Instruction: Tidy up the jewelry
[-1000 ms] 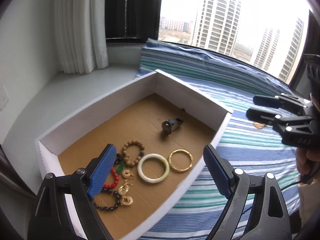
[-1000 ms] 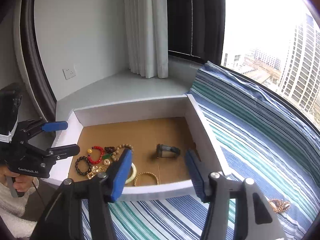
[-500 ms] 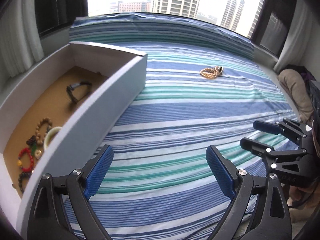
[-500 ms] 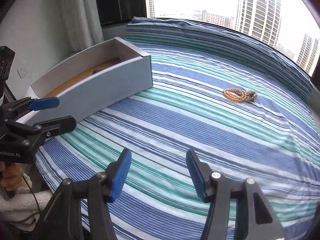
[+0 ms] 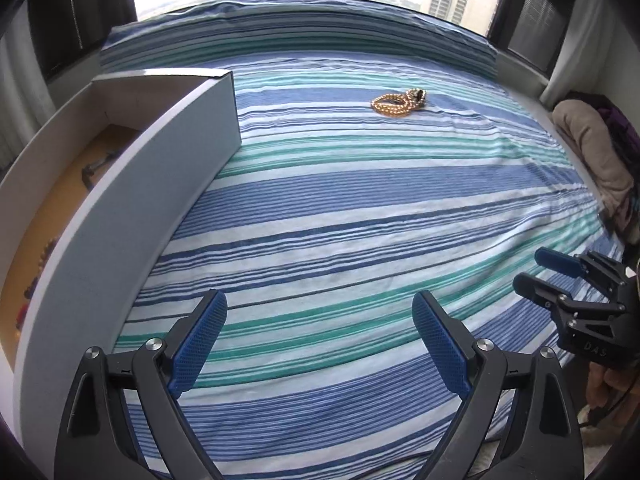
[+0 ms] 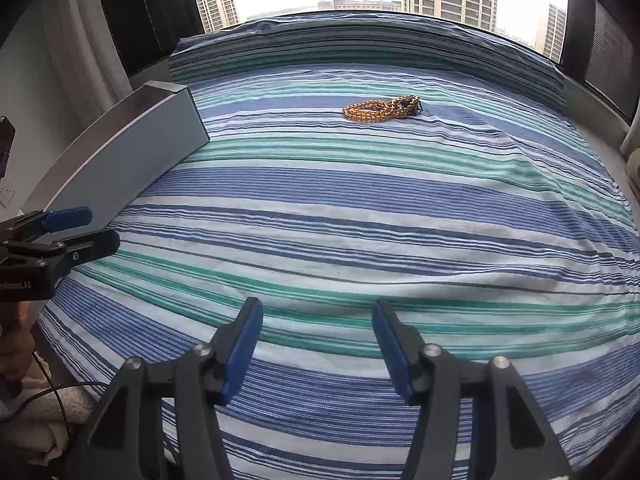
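I hold both tools, left (image 5: 319,338) and right (image 6: 316,344), spread and empty over the striped bed (image 6: 400,216); one gold bead necklace (image 6: 380,111) lies far ahead, outside the white box (image 5: 132,200) already holding jewelry.

Open striped bedspread (image 6: 360,208) lies ahead toward the bead strands (image 6: 380,110); the white tray (image 5: 120,208) walls the left.

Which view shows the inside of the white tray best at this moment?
The left wrist view. It looks over the white tray's near wall onto part of its brown floor, with a dark item and some beads visible at the edge. The right wrist view shows only the tray's outer wall, none of the contents.
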{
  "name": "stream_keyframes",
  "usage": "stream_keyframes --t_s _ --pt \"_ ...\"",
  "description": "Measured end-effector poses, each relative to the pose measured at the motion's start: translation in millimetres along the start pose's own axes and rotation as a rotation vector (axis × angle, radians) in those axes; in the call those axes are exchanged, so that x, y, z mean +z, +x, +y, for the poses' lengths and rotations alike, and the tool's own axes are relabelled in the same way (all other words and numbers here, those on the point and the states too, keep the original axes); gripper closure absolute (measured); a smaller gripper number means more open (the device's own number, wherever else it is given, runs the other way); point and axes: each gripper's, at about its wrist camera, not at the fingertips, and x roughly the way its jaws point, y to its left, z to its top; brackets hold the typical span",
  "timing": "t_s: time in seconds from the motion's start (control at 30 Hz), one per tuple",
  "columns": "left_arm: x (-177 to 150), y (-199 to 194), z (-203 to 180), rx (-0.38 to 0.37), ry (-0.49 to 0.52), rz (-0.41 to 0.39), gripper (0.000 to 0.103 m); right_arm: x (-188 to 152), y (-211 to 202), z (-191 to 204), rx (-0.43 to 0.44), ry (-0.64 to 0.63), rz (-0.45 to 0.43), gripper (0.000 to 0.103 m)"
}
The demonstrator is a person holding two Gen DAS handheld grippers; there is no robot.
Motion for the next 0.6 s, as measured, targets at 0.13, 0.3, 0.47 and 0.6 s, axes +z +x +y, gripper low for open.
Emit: stream_keyframes --t_s 0.13,0.3,0.47,0.6 --pt "0.1 7.5 -1.8 0.005 0.005 0.022 0.009 2.2 -0.5 1.0 0.008 -0.006 -0.009 0.045" --pt "0.6 12.7 -0.3 0.010 -0.002 0.036 0.009 1.6 4.9 -1.1 0.026 0.015 0.003 0.045" --pt "4.4 18.6 0.0 0.010 -0.006 0.050 0.009 -1.5 7.9 -2.2 0.034 0.026 0.014 0.045" --pt "10.9 22.3 -4.0 0.005 0.004 0.055 0.009 -1.9 8.8 -5.5 0.033 0.036 0.015 0.045"
